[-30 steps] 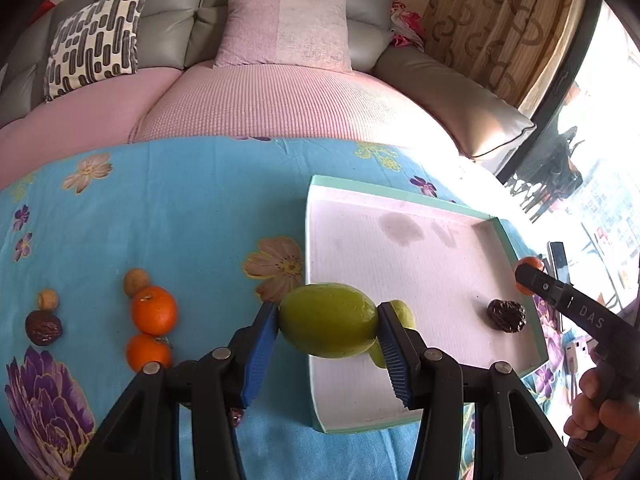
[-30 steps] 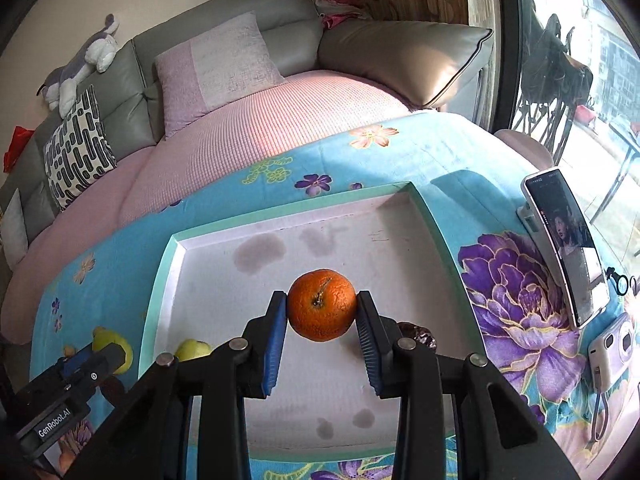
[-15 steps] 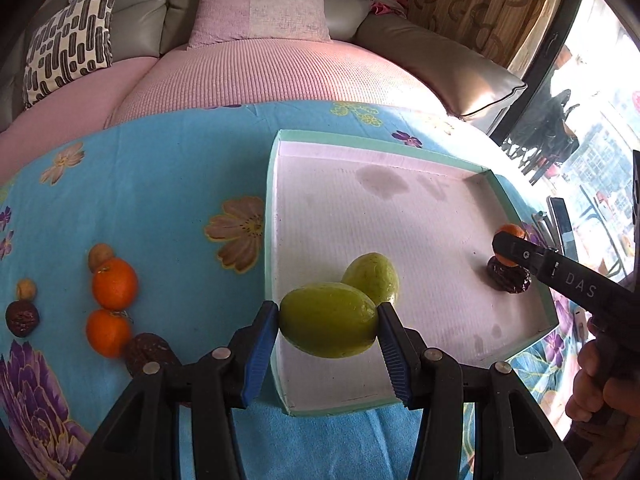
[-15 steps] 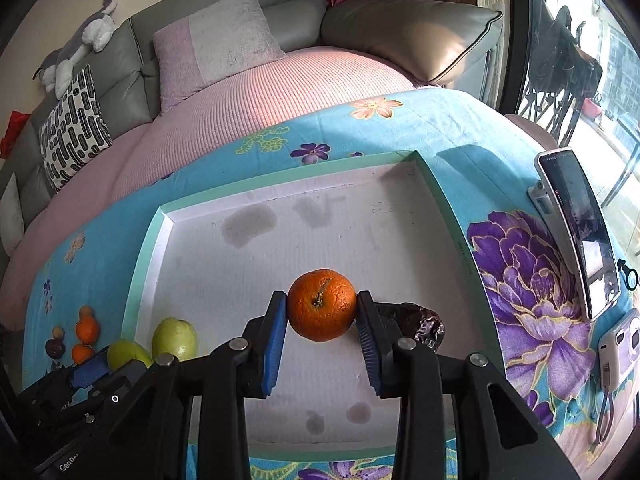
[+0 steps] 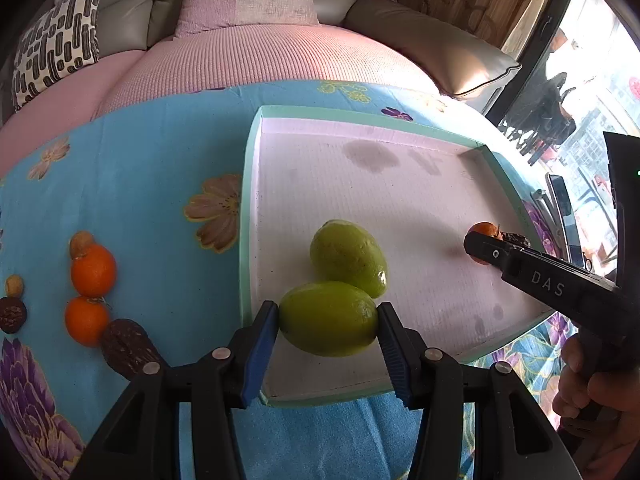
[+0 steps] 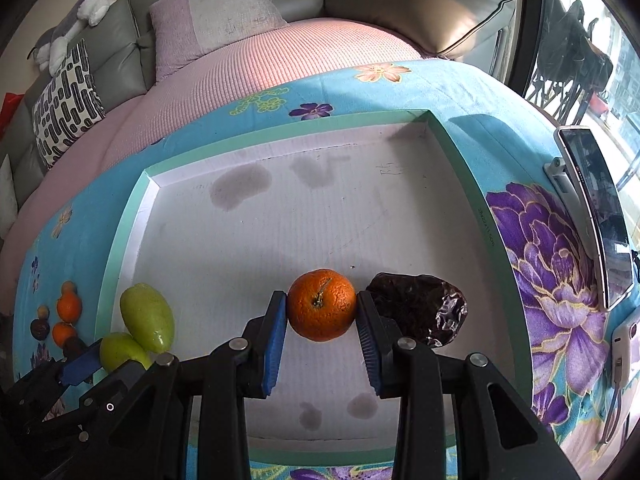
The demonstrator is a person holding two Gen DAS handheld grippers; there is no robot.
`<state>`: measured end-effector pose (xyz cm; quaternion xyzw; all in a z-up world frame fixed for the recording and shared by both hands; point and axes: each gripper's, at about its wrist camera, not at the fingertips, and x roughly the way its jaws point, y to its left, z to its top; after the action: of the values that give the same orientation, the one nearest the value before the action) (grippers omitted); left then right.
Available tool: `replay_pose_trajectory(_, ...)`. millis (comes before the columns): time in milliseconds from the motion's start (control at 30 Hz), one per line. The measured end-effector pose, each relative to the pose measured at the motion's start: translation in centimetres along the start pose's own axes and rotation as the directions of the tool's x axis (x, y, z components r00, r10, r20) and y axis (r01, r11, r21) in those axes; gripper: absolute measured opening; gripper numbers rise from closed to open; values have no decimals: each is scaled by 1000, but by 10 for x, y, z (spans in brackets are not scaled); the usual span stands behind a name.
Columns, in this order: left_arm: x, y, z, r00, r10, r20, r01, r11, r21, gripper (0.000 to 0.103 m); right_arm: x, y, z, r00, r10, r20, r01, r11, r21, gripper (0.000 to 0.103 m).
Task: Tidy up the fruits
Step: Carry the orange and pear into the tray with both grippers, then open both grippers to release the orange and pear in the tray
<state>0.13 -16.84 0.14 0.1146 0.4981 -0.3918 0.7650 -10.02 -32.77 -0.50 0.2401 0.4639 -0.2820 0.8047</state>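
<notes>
green fruit first: my left gripper (image 5: 328,320) has its blue pads pressed on both sides of a green fruit (image 5: 328,318), held over the near left part of the tray (image 5: 248,200), with a second green fruit (image 5: 348,258) lying on the tray floor just beyond it at about 1 o'clock, seemingly touching it. my right gripper (image 6: 322,312) is closed the same way round an orange (image 6: 321,305), low over the tray's right side, and a dark wrinkled fruit (image 6: 420,306) sits just beside it at 3 o'clock. so i read this as the placing step, like beside like, both loads over the tray and neither let go yet. i can't tell whether either fruit already rests on the floor. out on the blue cloth (image 5: 160,184), at 9 o'clock from the tray, two more oranges (image 5: 93,270), a dark fruit (image 5: 126,346) and some small brown nuts (image 5: 82,242) wait. next, i'd say, lower each one until it sits, then ease the pads apart slowly, since round fruit may roll. the left release needs care not to nudge its neighbour.
</notes>
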Motion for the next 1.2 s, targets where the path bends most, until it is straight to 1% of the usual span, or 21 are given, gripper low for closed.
replay_pose_trajectory(133, 4, -3, -1, 1000, -7, -7, 7, 1000, 8, 53, 5, -1, -1, 1000, -3, -14, 3, 1000, 0, 36)
replay_pose_trajectory(467, 3, -1, -1, 1000, -14, -10, 14, 1000, 3, 53, 5, -1, -1, 1000, -2, -16, 2, 1000, -2, 37)
replay_pose_trajectory(900, 2, -4, 1, 1000, -2, -27, 2, 1000, 9, 54, 1, -2, -1, 1000, -9, -10, 9, 1000, -1, 37)
replay_pose_trajectory(1000, 0, -4, 2, 1000, 3, -20, -2, 1000, 10, 55, 0, -2, -1, 1000, -7, -6, 7, 1000, 3, 44)
replay_pose_trajectory(1200, -10, 1, 4, 1000, 8, 6, -8, 1000, 1, 55, -5, -1, 0, 1000, -8, 10, 8, 1000, 1, 45)
